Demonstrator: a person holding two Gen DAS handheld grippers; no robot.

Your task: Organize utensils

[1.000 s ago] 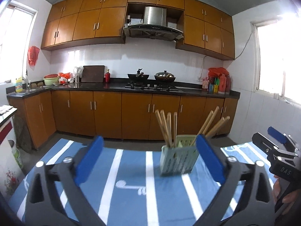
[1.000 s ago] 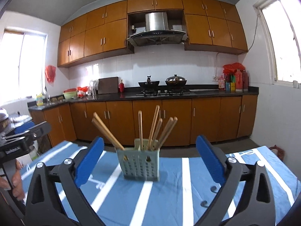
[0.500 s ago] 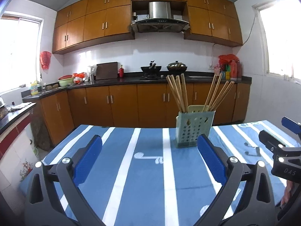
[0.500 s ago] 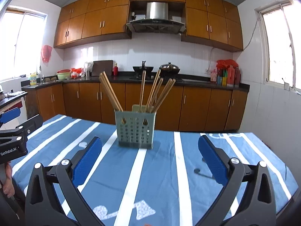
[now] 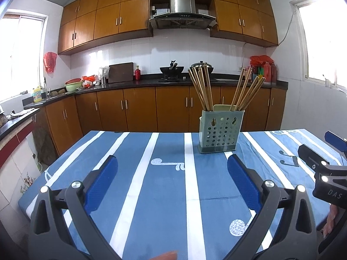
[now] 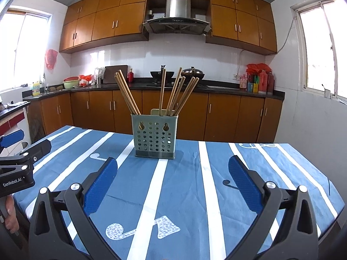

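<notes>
A pale green perforated utensil holder stands upright on the blue striped tablecloth. Several wooden chopsticks lean out of it in two bunches. My left gripper hovers open over the cloth, well short of the holder, which sits ahead and to its right. My right gripper is open too, with the holder ahead and slightly left. Nothing lies between either pair of blue pads. Each gripper shows at the side edge of the other's view.
The table's far edge lies just behind the holder, and its left edge drops to a tiled floor. Brown kitchen cabinets and a dark counter with pots stand beyond. A person's hand holds the left gripper's handle.
Both grippers have pulled back and lowered, so the holder sits farther ahead and more tablecloth shows. Both stay open and empty.
</notes>
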